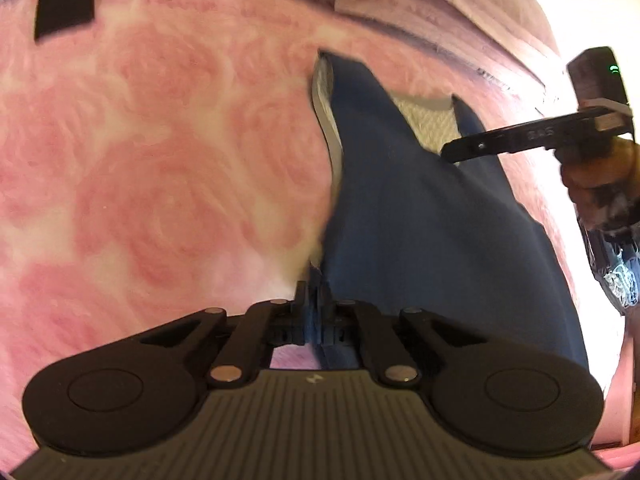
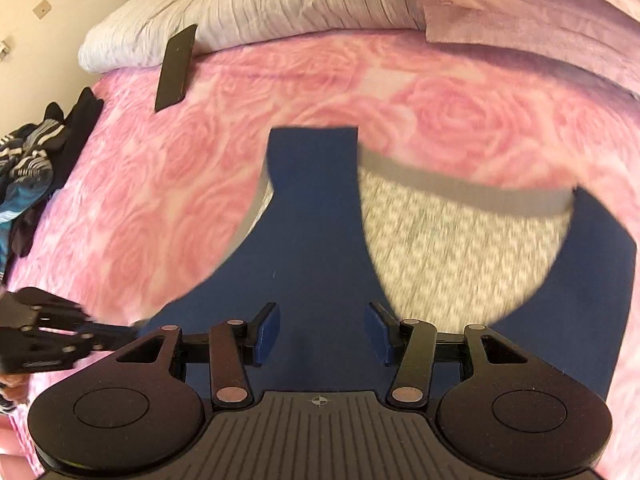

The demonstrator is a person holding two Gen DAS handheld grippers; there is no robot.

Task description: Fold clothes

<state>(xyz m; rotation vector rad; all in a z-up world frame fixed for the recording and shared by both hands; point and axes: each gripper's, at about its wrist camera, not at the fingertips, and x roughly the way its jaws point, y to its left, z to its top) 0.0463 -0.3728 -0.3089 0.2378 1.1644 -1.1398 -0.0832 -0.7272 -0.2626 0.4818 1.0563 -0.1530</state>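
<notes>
A navy sleeveless top (image 2: 316, 248) with grey trim and a pale patterned inside (image 2: 452, 252) lies on the pink rose bedspread (image 2: 168, 200). In the left wrist view my left gripper (image 1: 315, 300) is shut on the top's edge (image 1: 420, 240), and the cloth rises from it. My right gripper (image 2: 322, 334) is open just above the navy cloth, holding nothing. It shows in the left wrist view (image 1: 452, 152) at the right, over the top's far part. The left gripper shows in the right wrist view (image 2: 120, 332) at the lower left.
A black flat object (image 2: 176, 68) lies near the grey pillow (image 2: 248, 12) at the head of the bed. A mauve cover (image 2: 540, 20) lies at the back right. A heap of striped and dark clothes (image 2: 36, 168) sits at the bed's left edge.
</notes>
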